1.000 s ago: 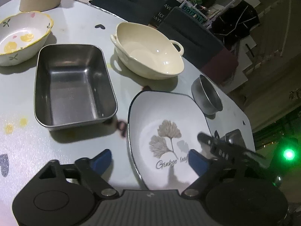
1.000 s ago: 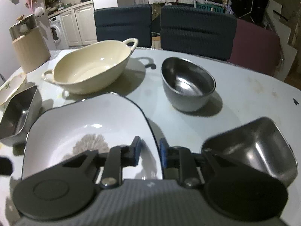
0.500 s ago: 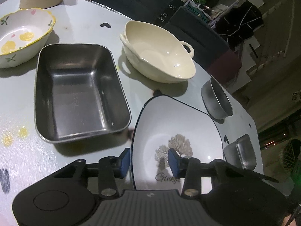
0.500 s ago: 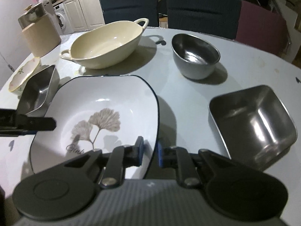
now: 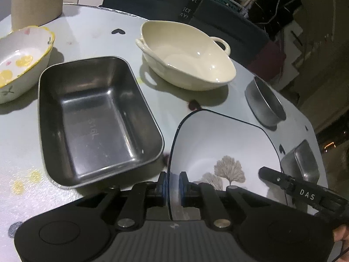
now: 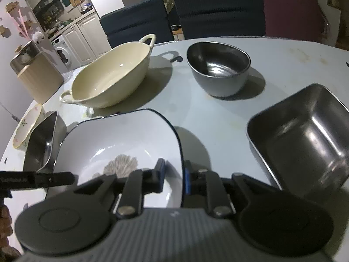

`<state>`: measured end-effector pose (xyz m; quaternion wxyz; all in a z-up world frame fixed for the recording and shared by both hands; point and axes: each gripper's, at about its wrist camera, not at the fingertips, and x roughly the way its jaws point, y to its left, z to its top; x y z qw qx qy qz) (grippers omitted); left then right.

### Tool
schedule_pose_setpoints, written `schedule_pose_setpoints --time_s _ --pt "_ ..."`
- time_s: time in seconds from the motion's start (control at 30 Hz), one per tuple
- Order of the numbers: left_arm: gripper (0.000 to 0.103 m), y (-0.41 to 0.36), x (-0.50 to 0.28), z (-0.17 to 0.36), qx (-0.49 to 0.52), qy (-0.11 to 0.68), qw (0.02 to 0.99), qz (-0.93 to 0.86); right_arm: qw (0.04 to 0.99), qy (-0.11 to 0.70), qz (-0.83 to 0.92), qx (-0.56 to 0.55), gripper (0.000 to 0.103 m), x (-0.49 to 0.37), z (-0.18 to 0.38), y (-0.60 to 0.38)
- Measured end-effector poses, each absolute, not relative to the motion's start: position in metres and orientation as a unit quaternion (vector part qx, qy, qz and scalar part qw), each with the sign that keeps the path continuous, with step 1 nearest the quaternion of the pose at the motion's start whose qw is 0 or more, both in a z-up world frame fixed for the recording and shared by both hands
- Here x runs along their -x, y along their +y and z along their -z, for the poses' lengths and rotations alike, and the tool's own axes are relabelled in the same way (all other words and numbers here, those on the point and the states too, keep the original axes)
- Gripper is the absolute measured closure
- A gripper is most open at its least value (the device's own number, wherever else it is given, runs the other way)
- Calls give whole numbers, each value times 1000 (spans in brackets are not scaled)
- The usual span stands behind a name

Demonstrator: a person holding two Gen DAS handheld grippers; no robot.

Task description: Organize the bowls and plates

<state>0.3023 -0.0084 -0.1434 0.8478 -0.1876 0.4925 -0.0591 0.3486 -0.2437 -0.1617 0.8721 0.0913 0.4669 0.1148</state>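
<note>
You have the square leaf-print plate (image 5: 222,144) lying on the counter (image 5: 91,26) between your two grippers, one edge in each. It reads as glazed ceramic: stiff, fairly heavy for its thickness, slick under rubber pads and likely to chip if a corner knocks steel. Take it by the thin dark-lined rim on opposite sides, as you are set up to do, and lift both sides together so it stays level.

Your left gripper (image 5: 172,184) is closing, its blue fingers (image 5: 161,183) straddling the plate's left rim with a sliver of gap on the inner side, so I judge the pinch not quite seated. Your right gripper (image 6: 173,175) has the right rim between its fingers (image 6: 161,170); the pads stand a little apart and are easing wider, so the hold looks loose.

Beyond your left fingertips sits the steel rectangular tray (image 5: 96,118), just beside the plate; keep clear of it. Past your right fingers are the round steel bowl (image 6: 218,67) and a steel square dish (image 6: 305,135).

A second ago the left fingers were spread wide around the rim; now they have nearly met on it, and the plate sits closer in that view.
</note>
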Motion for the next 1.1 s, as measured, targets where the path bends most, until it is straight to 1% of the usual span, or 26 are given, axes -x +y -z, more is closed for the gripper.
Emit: schedule_pose_setpoints --time_s 0.17,0.43,0.73,0.87,1.1 --pt "91 -11 -284 129 159 486 855 83 867 477 -122 -81 81 -329 154 -244" --pt "89 -14 -240 112 148 477 860 104 863 485 -116 -79 82 -276 131 -241" --pt "88 -28 -206 121 156 491 848 122 864 492 -86 -58 84 -221 116 -243" --pt "87 -39 -205 127 141 496 848 125 858 507 -61 -59 83 -210 120 -245" --pt "87 -49 -208 136 112 508 846 117 848 527 -48 -31 84 -206 135 -243"
